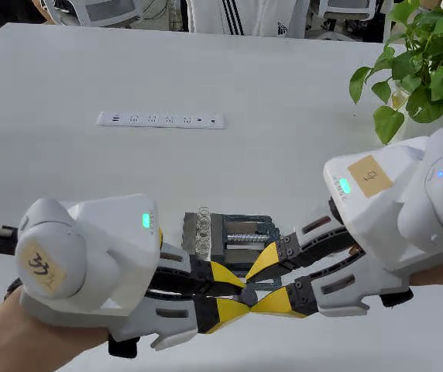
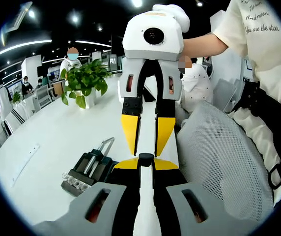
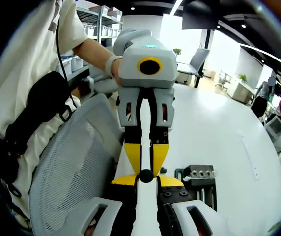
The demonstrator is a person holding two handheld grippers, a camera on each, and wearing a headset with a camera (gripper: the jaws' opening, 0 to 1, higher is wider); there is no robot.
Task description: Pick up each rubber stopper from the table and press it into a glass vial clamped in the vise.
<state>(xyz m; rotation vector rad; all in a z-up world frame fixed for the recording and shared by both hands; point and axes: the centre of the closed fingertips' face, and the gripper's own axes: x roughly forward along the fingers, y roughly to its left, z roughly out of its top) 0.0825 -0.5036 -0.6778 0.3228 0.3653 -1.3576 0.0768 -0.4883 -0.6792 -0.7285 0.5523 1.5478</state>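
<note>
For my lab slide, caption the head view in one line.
Left gripper and right gripper meet tip to tip near a vise holding glass vials.

I see the vise [image 1: 241,240] on the worktop [image 1: 66,77], close to the near edge and roughly centred before me. A row of vials [image 1: 203,229] stands at its left end. Well behind the vise, a little to the left, a power strip [image 1: 161,119] lies crosswise. A plant [image 1: 423,70] stands at the far right. Just in front of the vise, the left hand-held gripper [image 1: 242,293] comes in from the left and the right hand-held gripper [image 1: 255,291] from the right, tip to tip. A stopper [image 3: 146,175] sits where the tips meet; I cannot tell which one holds it. A chair [image 3: 71,162] stands below them, at the near edge.
</note>
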